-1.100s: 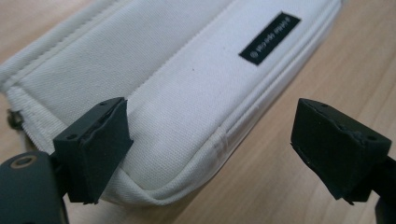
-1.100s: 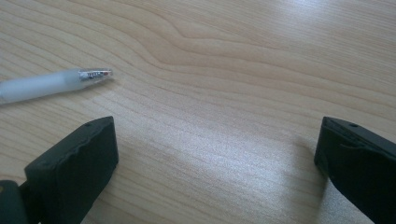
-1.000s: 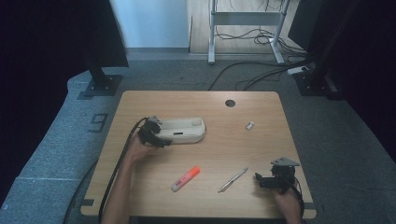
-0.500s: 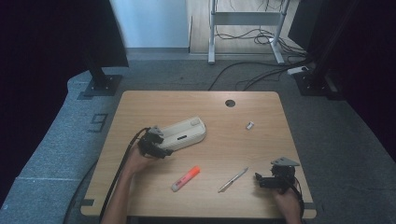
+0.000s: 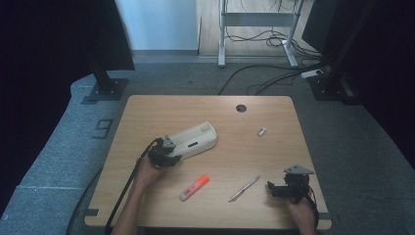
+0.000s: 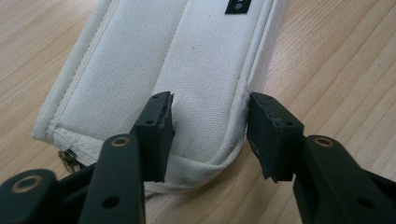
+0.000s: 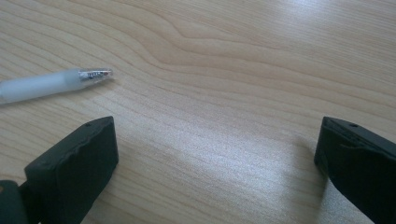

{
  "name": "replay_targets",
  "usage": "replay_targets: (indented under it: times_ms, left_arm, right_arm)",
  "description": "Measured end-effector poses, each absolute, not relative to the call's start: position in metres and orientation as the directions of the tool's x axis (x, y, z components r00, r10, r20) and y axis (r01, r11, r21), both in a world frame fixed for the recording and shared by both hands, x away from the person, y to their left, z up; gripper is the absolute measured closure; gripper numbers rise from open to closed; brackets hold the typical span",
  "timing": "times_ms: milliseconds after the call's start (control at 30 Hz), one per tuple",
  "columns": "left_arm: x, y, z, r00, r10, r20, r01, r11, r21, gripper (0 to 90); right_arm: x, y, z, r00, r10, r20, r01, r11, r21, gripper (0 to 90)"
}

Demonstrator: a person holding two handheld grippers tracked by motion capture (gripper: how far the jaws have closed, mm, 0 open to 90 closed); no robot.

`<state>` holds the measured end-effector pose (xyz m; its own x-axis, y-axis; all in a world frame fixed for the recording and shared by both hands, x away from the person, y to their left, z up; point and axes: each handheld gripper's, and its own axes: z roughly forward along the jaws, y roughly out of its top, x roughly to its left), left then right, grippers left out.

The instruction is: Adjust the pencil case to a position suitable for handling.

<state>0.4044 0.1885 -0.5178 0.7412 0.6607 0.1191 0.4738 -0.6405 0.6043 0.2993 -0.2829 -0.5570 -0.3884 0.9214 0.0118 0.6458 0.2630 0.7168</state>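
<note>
White pencil case (image 6: 187, 70) zipped shut — left claw (image 6: 210, 135) straddles its corner.

One white pouch (image 5: 193, 140), one highlighter (image 5: 194, 187), one pen (image 5: 243, 189) — one small clip (image 5: 262, 131), two tools

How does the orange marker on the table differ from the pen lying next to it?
The marker is orange with a whitish end, short and thick; the pen is pale grey, longer and much thinner. The pen lies nearer the right gripper, whose jaws stand open on bare wood; the marker lies nearer the left gripper, which is at the white pouch. Both lie flat on the table, slanted alike and untouched.
</note>
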Motion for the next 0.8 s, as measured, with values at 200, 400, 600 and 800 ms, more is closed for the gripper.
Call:
replay_targets:
  times_ms: [200, 400, 600, 800]
  left_arm:
    - [0.404, 0.189, -0.515, 0.740, 0.667, 0.087, 0.468, -0.604, 0.645, 64.8]
    - [0.406, 0.196, -0.509, 0.738, 0.675, 0.027, 0.482, -0.554, 0.679, 71.7]
    - [0.406, 0.202, -0.501, 0.723, 0.691, -0.006, 0.494, -0.510, 0.704, 78.0]
    - [0.407, 0.205, -0.494, 0.706, 0.706, -0.049, 0.516, -0.466, 0.719, 79.2]
  right_arm:
    - [0.299, -0.283, -0.557, -0.388, 0.921, 0.012, 0.646, 0.263, 0.717, 0.0]
    - [0.299, -0.283, -0.557, -0.388, 0.922, 0.012, 0.646, 0.263, 0.717, 0.0]
    - [0.299, -0.283, -0.557, -0.388, 0.921, 0.012, 0.646, 0.263, 0.717, 0.0]
    - [0.299, -0.283, -0.557, -0.388, 0.921, 0.012, 0.646, 0.263, 0.717, 0.0]
